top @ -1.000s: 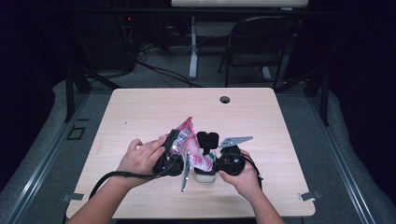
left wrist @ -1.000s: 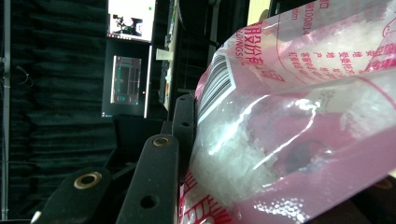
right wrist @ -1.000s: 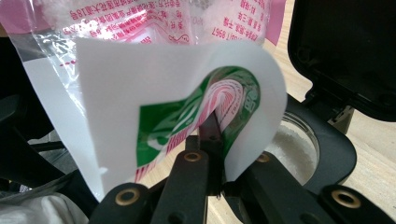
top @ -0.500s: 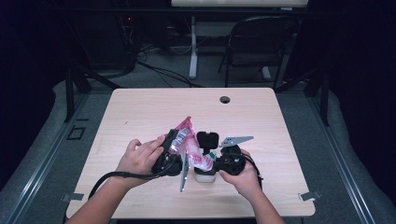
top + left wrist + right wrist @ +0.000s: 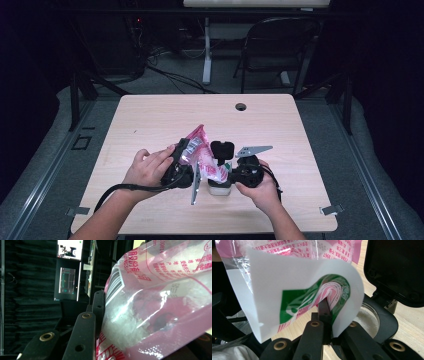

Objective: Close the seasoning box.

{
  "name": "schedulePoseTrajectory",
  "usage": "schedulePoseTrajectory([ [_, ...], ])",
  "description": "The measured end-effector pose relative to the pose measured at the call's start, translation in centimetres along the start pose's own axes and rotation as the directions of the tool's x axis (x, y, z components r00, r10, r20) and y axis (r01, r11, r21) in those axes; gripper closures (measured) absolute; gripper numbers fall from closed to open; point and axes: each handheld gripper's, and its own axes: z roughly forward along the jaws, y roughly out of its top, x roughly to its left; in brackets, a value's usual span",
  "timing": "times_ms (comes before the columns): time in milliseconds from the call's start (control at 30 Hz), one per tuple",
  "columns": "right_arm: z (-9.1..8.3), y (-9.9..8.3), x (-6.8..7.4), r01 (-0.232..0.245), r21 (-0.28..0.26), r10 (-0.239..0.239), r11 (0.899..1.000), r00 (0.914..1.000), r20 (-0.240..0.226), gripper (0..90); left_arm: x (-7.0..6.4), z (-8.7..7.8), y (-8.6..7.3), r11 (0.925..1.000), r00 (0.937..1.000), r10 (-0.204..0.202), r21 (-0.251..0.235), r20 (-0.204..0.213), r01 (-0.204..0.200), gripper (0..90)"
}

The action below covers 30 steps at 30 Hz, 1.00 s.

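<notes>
Hidden: the white container (image 5: pixel 219 189) sits low between the two hand-held grippers, its body mostly covered by the bag and the right hand (image 5: pixel 260 187); in the right hand-held gripper view a round opening with pale grains shows past the jaws, partly behind a black flip lid (image 5: pixel 395 270).
Hard to make out: print on the bag is cut off at the frame edges; how far the left jaws close cannot be told, since only one jaw is plain beside the plastic.
Left hand-held gripper (image 5: pixel 181 162): held by the left hand (image 5: pixel 147 167), pressed against the bag (image 5: pixel 160 305) near its barcode.
Right hand-held gripper (image 5: pixel 323 322): jaws closed on the bag's curled white-and-green edge.
Bag: thin, glossy, clear-and-pink plastic, crinkled, holding white crystals; it rises above both hand-held grippers.
Tabletop (image 5: pixel 165 115): pale wood grain, with a round cable hole (image 5: pixel 241 106) far beyond the hand-held grippers.
</notes>
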Motion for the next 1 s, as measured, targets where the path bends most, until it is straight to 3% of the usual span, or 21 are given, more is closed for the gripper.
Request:
schedulePoseTrajectory([
  [367, 0.2, -0.1, -0.1, 0.002, 0.009, -0.002, 1.000, 1.0000, -0.001, 89.7, -0.2, 0.1, -0.2, 0.9999, 0.9999, -0.012, 0.000, 0.004, 0.012, 73.9],
  [1000, 0.1, 0.0, 0.1, 0.014, 0.003, -0.014, 1.000, 0.9998, 0.011, 89.8, -0.7, 0.3, -1.4, 0.9968, 0.9963, -0.077, 0.025, 0.037, 0.077, 74.7],
])
